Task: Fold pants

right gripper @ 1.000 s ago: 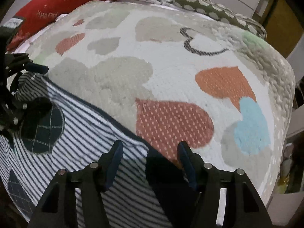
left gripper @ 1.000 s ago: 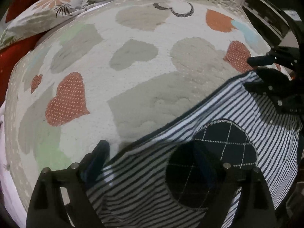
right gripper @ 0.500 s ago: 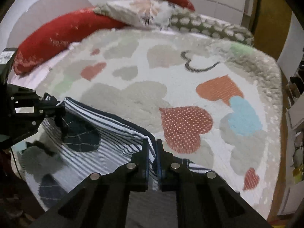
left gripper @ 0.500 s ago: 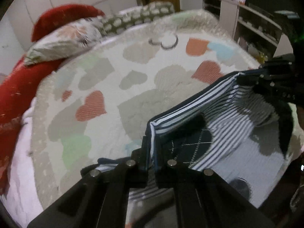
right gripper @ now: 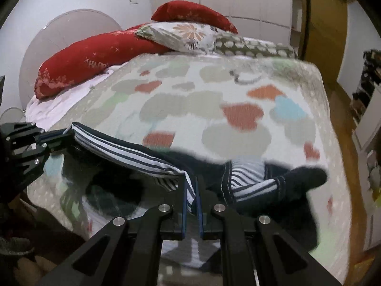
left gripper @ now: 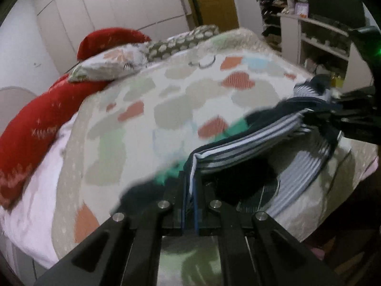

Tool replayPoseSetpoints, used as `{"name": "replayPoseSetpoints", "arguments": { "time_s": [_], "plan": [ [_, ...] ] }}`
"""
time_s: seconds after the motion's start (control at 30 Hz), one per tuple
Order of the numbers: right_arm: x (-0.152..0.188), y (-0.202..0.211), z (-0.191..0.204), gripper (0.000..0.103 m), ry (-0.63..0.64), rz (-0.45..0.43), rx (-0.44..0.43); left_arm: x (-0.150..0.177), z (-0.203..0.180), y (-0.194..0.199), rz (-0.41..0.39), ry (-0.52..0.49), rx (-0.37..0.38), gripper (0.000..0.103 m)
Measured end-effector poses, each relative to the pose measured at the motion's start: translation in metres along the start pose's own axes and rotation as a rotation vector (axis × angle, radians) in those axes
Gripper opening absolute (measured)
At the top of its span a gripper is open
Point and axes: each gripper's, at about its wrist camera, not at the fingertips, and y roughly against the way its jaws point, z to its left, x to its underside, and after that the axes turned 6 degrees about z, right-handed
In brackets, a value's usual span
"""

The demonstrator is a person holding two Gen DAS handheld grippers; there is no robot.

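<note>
The pants [left gripper: 247, 147] are navy and white striped with dark patches. Both grippers hold them by the upper edge, lifted above the bed and stretched between them. My left gripper [left gripper: 190, 186] is shut on one end of that edge. My right gripper [right gripper: 191, 190] is shut on the other end. The right gripper shows in the left wrist view [left gripper: 343, 116], the left gripper in the right wrist view [right gripper: 35, 143]. The rest of the pants [right gripper: 252, 181] hangs down over the bed, blurred by motion.
The bed carries a cream blanket with hearts [right gripper: 214, 100]. Red bolsters [right gripper: 90, 59] and a floral pillow [right gripper: 183, 33] lie at its head. White shelves [left gripper: 316, 45] stand right of the bed, a wooden door [right gripper: 323, 19] beyond.
Both grippers went from open over the flat pants to shut on the edge, then rose and pulled back, lifting the pants off the blanket.
</note>
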Motion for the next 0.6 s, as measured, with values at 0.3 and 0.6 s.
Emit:
{"name": "replayPoseSetpoints", "arguments": {
  "time_s": [0.3,0.6],
  "plan": [
    [0.079,0.001,-0.022,0.027,-0.221,0.068,-0.104,0.050,-0.005,-0.022,0.105,0.025,-0.029,0.037],
    [0.081,0.056,-0.096,0.072,-0.436,-0.104,0.036,0.079,0.042,0.005,0.094,0.226,0.052,0.043]
  ]
}}
